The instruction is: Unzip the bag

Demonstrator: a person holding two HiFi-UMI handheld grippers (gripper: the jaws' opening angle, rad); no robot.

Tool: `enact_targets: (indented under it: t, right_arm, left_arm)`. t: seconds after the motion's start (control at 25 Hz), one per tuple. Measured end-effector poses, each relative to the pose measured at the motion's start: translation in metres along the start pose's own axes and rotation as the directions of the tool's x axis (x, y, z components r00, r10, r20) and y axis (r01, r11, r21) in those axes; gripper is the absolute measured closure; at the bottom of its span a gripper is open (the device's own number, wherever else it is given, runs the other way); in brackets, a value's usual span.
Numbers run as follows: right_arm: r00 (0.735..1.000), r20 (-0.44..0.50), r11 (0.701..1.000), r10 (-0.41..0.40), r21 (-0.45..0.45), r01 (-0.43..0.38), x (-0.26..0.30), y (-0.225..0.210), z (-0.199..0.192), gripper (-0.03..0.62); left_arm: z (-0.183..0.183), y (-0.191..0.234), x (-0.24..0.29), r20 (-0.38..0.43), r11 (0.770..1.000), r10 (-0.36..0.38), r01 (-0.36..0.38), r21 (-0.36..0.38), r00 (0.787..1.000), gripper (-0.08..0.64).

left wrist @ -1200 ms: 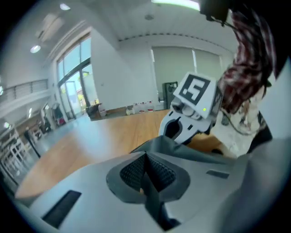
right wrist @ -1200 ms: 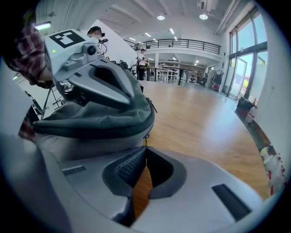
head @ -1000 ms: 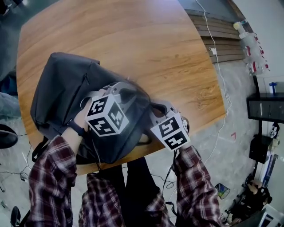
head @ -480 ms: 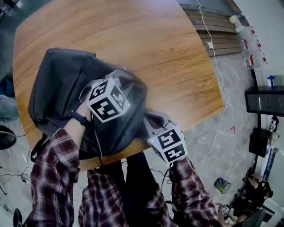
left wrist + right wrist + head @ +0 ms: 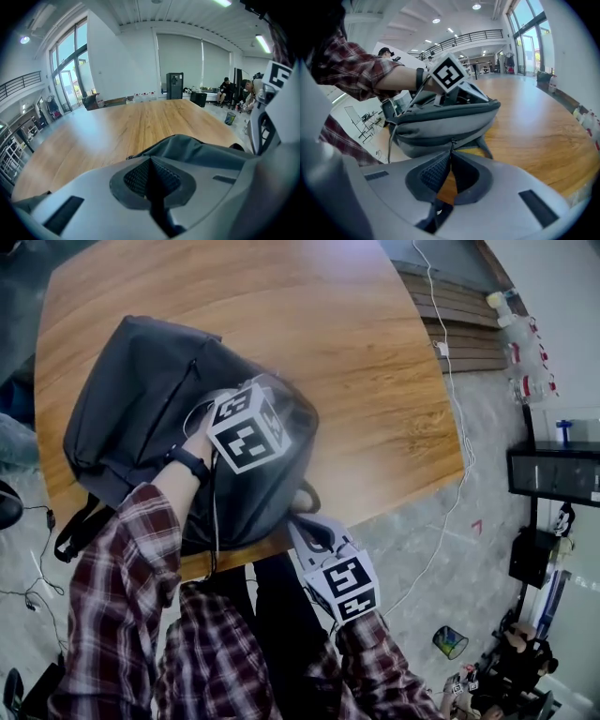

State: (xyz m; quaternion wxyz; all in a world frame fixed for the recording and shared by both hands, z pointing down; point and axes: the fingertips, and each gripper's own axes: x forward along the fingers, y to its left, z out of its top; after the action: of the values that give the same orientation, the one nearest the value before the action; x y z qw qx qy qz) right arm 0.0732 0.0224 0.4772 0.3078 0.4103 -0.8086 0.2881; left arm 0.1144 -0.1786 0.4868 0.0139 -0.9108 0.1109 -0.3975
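Observation:
A dark grey backpack lies on the wooden table near its front edge. My left gripper rests on top of the bag; in the left gripper view it is shut, with the bag's fabric bunched up right at its tips. My right gripper hangs just off the table's near edge, by the bag's lower corner. In the right gripper view it is shut on a thin zipper pull that runs up to the bag.
A white cable trails over the floor to the right of the table. Plastic bottles, a black cabinet and a small bin stand at the right. People sit far across the room.
My right gripper has drawn back toward me, from beside the bag to past the table's near edge. The left gripper has shifted a little farther up on the bag.

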Motion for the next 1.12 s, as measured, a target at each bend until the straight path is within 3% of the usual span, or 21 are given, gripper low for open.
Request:
enact_targets:
  t: [0.16,0.28,0.36,0.6,0.72,0.88,1.04,1.12]
  right_arm:
    - [0.999,-0.004,0.999,0.038,-0.005,-0.038,-0.002,0.033,-0.010,0.574]
    - [1.000,-0.011,1.000,-0.017,-0.020,0.017,0.000,0.032,-0.014,0.574]
    - [0.998,-0.007,0.998,-0.061,-0.034,0.060,-0.001,0.024,-0.015,0.574]
    - [0.987,0.031,0.988,-0.157,-0.005,0.157,-0.007,-0.029,0.002,0.574]
    - [0.984,0.046,0.984,-0.170,-0.040,0.172,-0.005,-0.054,0.018,0.574]
    - [0.981,0.037,0.974,-0.190,-0.117,0.193,0.005,-0.079,0.034,0.574]
    - [0.971,0.040,0.960,-0.235,-0.145,0.239,0.011,-0.108,0.053,0.574]
    - [0.969,0.035,0.956,-0.243,-0.164,0.245,0.014,-0.118,0.059,0.574]
  left_arm:
    - [0.004,0.001,0.000,0.013,1.000,0.027,-0.027,0.000,1.000,0.552]
    - [0.003,0.001,-0.018,0.020,0.997,0.083,-0.083,0.005,0.996,0.552]
    - [-0.005,-0.008,-0.038,0.014,0.995,0.090,-0.091,0.050,0.996,0.552]
    - [-0.051,-0.084,-0.120,0.073,0.994,-0.051,0.043,0.104,0.996,0.553]
    - [-0.072,-0.109,-0.131,0.075,0.987,-0.013,0.001,0.158,0.997,0.552]
    - [-0.068,-0.115,-0.120,0.121,0.984,0.035,-0.056,0.172,0.992,0.553]
    - [-0.061,-0.145,-0.103,0.086,0.942,-0.026,-0.004,0.335,0.996,0.554]
    - [-0.059,-0.155,-0.096,0.038,0.929,-0.060,0.041,0.368,0.997,0.554]
